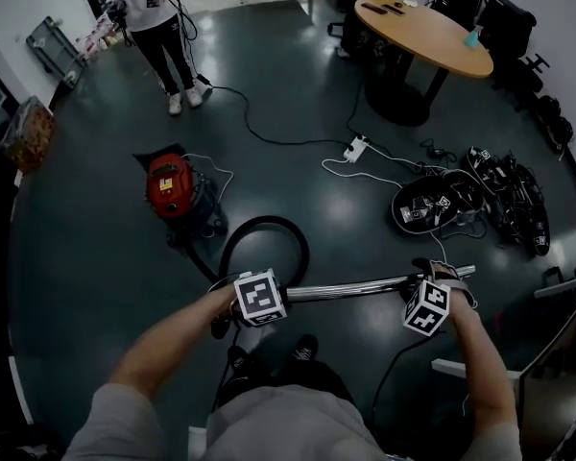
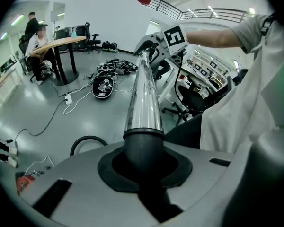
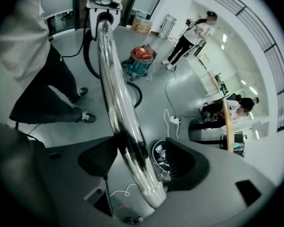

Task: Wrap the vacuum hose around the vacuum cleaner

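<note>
Currently left tongs (image 2: 144, 162) pinch the wand (image 1: 355, 287) by its cuff, right tongs (image 3: 142, 164) spread around it; next, probably loop the hose (image 1: 264, 224) round the vacuum cleaner (image 1: 173, 188).

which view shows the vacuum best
Head view: the whole red vacuum shows, unobstructed. The right gripper view shows it smaller, beside the tube. The left gripper view catches only a red sliver at its lower left edge.

No text or label is legible anywhere.
</note>
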Tool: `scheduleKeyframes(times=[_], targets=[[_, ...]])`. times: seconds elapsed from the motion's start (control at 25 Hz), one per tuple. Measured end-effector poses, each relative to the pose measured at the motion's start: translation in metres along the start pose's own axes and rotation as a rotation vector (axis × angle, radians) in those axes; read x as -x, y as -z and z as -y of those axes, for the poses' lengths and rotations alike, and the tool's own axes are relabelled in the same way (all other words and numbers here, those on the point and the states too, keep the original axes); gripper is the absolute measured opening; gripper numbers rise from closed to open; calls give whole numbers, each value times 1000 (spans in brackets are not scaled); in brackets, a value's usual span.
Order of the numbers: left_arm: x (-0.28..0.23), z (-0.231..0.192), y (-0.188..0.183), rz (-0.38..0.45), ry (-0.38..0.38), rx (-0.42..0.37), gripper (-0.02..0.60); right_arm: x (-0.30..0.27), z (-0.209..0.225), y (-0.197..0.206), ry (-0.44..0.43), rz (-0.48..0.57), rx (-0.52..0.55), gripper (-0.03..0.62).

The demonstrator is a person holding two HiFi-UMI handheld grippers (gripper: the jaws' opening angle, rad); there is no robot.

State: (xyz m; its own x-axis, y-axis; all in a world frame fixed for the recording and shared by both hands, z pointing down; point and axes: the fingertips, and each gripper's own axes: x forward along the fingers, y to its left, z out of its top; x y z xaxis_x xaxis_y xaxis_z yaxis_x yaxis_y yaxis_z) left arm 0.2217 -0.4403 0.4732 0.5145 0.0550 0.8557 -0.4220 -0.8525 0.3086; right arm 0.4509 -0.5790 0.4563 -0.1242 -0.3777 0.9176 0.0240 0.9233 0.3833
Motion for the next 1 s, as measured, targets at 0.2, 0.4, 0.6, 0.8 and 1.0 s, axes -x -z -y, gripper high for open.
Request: scheduleKeyframes(times=[0.2, 0.4, 0.6, 0.8, 1.0], targets=[[-2, -12, -18, -2, -27, 70, 66, 1, 48, 24, 132, -6, -103, 341], [-14, -23, -1, -132, -90, 95, 66, 13, 65, 40, 142, 51, -227, 341], [-30, -32, 9, -188, -130, 153, 66, 7, 32, 5, -2, 192, -344, 339], [-23, -52, -13, -141, -181, 241, 67, -5, -29, -55, -205, 353, -467, 320], [-5, -76, -55, -42, -236, 347, 67, -8, -79, -127, -387, 514, -631, 159]])
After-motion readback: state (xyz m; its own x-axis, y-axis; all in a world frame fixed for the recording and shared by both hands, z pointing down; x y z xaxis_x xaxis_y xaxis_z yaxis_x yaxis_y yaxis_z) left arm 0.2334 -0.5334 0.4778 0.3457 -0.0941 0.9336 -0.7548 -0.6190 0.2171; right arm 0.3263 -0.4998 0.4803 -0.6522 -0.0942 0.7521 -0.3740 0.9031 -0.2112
